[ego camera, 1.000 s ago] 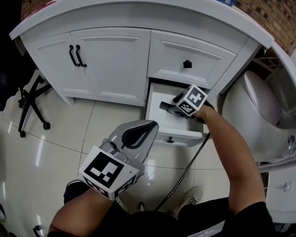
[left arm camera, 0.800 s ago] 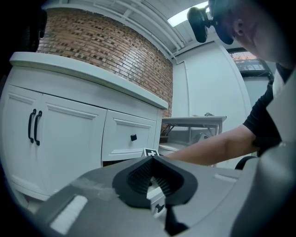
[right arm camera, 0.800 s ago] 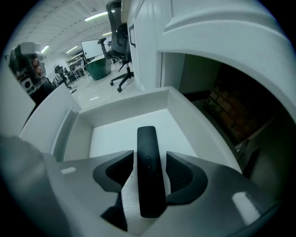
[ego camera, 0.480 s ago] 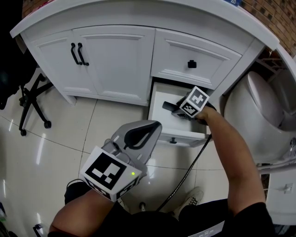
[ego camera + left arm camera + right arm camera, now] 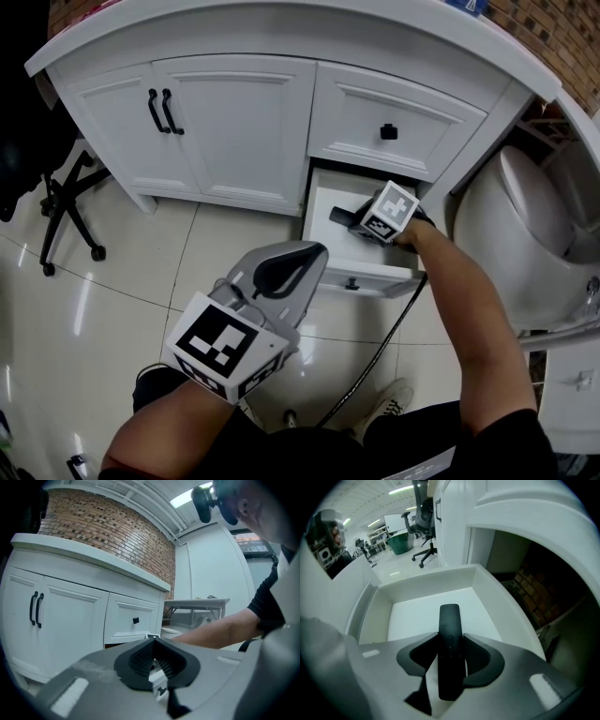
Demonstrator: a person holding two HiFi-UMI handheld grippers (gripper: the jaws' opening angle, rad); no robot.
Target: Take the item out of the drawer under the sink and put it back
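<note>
The lower drawer [image 5: 361, 273] under the sink counter is pulled out. My right gripper [image 5: 349, 218] reaches into it from the right. A slim black remote-like item [image 5: 449, 634] lies lengthwise between the jaws just above the white drawer floor [image 5: 417, 609]. The jaws are closing, and both pads touch the item's sides. In the head view only the item's dark tip [image 5: 337, 216] shows past the marker cube. My left gripper [image 5: 314, 248] hangs over the tiled floor in front of the cabinet, shut and empty, with its tips meeting [image 5: 153, 641].
Two white cabinet doors with black handles [image 5: 159, 111] stand left of the drawer. A shut upper drawer with a black knob [image 5: 388, 132] sits above it. A toilet [image 5: 525, 234] is close on the right, an office chair [image 5: 61, 202] at the far left. A black cable [image 5: 375, 347] trails from my right arm.
My right gripper stays inside the drawer and has shifted only slightly. The left gripper has barely moved.
</note>
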